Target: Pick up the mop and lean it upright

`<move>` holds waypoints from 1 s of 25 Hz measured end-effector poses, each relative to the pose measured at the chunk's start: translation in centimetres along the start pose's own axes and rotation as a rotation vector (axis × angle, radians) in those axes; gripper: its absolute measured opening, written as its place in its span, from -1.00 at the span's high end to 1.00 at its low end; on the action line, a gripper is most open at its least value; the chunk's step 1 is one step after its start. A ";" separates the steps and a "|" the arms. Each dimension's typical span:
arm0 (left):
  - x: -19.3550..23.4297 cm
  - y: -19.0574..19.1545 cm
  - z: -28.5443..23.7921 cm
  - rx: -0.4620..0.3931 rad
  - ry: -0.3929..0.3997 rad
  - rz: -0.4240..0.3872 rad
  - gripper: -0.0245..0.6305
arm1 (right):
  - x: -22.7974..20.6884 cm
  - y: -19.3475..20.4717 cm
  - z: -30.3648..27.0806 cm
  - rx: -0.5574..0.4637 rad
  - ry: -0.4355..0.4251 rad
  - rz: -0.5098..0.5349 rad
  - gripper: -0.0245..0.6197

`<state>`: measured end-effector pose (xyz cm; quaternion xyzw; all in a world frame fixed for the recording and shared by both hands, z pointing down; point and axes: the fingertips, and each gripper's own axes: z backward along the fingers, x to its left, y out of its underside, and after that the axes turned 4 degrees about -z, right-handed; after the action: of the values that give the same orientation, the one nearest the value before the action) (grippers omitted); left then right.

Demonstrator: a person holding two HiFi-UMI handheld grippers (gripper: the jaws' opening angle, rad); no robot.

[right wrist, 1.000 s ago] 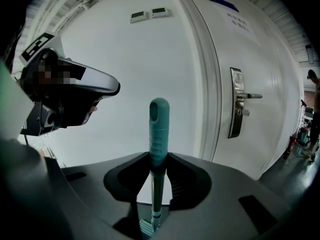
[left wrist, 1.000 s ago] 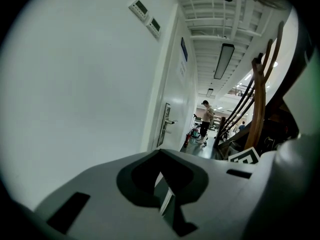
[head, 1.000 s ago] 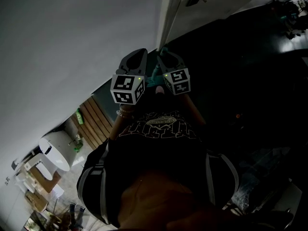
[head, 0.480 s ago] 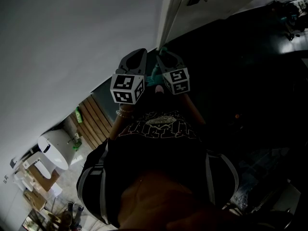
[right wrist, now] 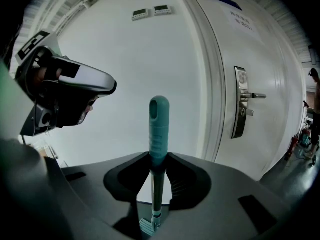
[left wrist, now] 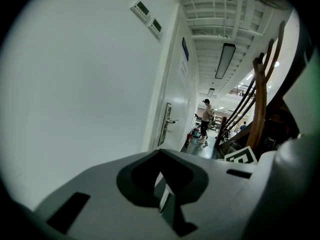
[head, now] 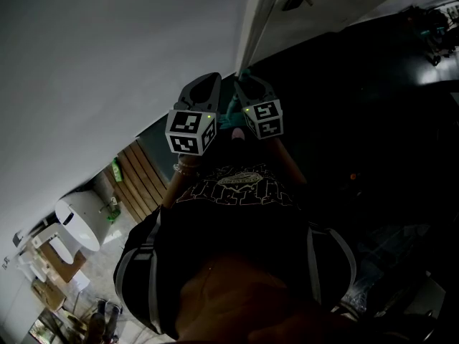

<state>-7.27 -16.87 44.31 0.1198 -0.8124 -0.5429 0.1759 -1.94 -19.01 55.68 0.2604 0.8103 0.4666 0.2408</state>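
White wall [head: 107,63] right ahead of my grippers and along left: no way through. Door [right wrist: 260,74] to right of it, lever handle [right wrist: 252,96] jutting out. My left gripper [head: 204,86] just beside my right gripper [head: 252,90], barely any gap between. Mop handle [right wrist: 159,129] fills my right jaws. Dark floor [head: 373,120] on right open. Corridor [left wrist: 199,150] free, one person [left wrist: 205,119] far down it.

I'm looking at a teal mop [right wrist: 159,129], a grey left gripper [head: 203,92] and right gripper [head: 252,92] wearing black-and-white square-patterned cubes [head: 190,132], a white wall [head: 107,63] and door [right wrist: 250,59], plus a black shirt [head: 237,221] sporting white print.
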 end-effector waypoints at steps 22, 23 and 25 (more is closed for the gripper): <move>1.6 -0.6 -0.6 -0.008 -0.024 0.009 0.81 | -2.0 -1.6 -4.0 0.007 -0.002 -0.016 0.58; 1.7 -0.6 -0.6 -0.009 -0.026 0.009 0.81 | -2.1 -1.7 -4.2 0.009 -0.002 -0.017 0.58; 1.9 -0.7 -0.6 -0.009 -0.027 0.012 0.81 | -2.4 -1.8 -4.7 0.011 -0.002 -0.022 0.58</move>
<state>-8.75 -18.42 44.21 0.1069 -0.8128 -0.5472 0.1686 -3.46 -24.26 56.52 0.2534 0.8153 0.4592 0.2452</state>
